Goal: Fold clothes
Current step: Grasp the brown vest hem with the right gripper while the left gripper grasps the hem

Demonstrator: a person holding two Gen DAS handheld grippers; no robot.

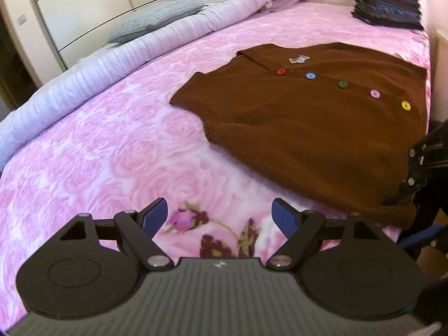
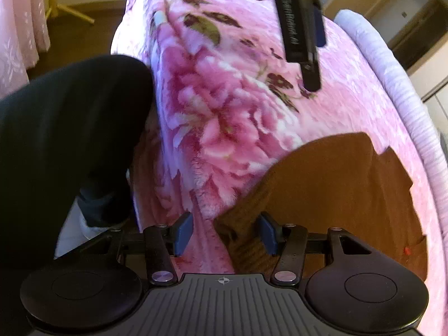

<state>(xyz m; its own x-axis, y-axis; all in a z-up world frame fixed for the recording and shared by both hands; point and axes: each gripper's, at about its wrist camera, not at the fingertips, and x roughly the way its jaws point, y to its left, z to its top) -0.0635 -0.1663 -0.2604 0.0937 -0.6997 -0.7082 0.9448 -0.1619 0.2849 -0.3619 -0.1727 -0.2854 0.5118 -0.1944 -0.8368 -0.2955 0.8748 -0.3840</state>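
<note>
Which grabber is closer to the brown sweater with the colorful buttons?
Right. The right gripper has the brown sweater's ribbed corner between its fingers; the left gripper hovers over bare pink blanket beside it.

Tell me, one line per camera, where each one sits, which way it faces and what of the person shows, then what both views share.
Left wrist: rides the left gripper, jaws wide with nothing between, looking down across the pink bedspread to the brown cardigan and folded stack; no body shows.
Right wrist: rides the right gripper, pointing steeply down at the bed's edge, jaws around the cardigan's ribbed hem; a dark trouser leg shows.
Shared: cardigan, bedspread, and each other's gripper.
</note>
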